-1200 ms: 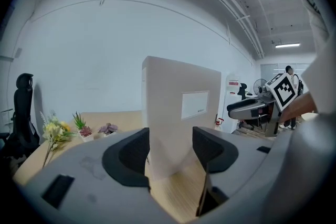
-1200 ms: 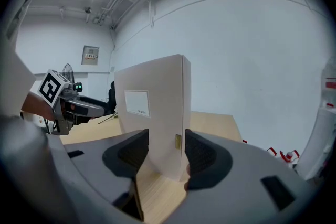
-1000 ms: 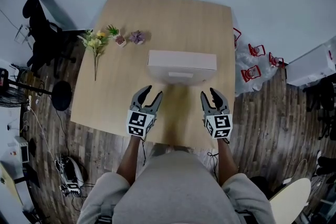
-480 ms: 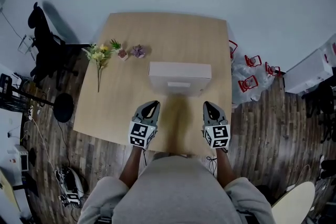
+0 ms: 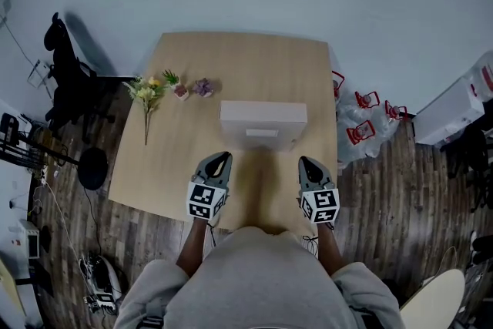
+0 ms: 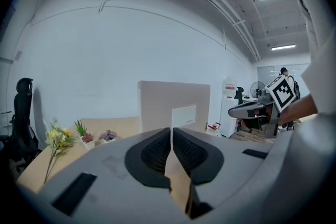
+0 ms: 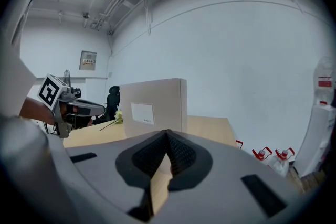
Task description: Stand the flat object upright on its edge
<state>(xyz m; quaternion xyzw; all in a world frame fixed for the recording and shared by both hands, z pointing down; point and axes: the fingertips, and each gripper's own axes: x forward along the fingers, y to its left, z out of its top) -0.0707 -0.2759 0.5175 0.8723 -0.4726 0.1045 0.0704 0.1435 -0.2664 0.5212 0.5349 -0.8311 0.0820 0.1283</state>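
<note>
The flat beige box [image 5: 263,123] stands upright on its long edge in the middle of the wooden table [image 5: 231,62], its label facing me. In the left gripper view the box [image 6: 173,105] rises straight ahead, and in the right gripper view the box [image 7: 152,102] stands a little to the left. My left gripper [image 5: 219,159] hovers over the table's near edge, shut and empty, well short of the box. My right gripper [image 5: 306,162] is beside it at the same distance, also shut with nothing in it. Both pad pairs meet, left gripper [image 6: 171,131] and right gripper [image 7: 167,134].
A yellow flower stem [image 5: 146,92] and two small potted plants [image 5: 180,89] [image 5: 203,86] lie at the table's left. A black chair [image 5: 65,65] stands left of the table. Red-handled items and plastic bags [image 5: 362,127] sit on the floor to the right.
Both grippers were open close to the box a second ago. They have since shut and drawn back toward me. The box stays standing.
</note>
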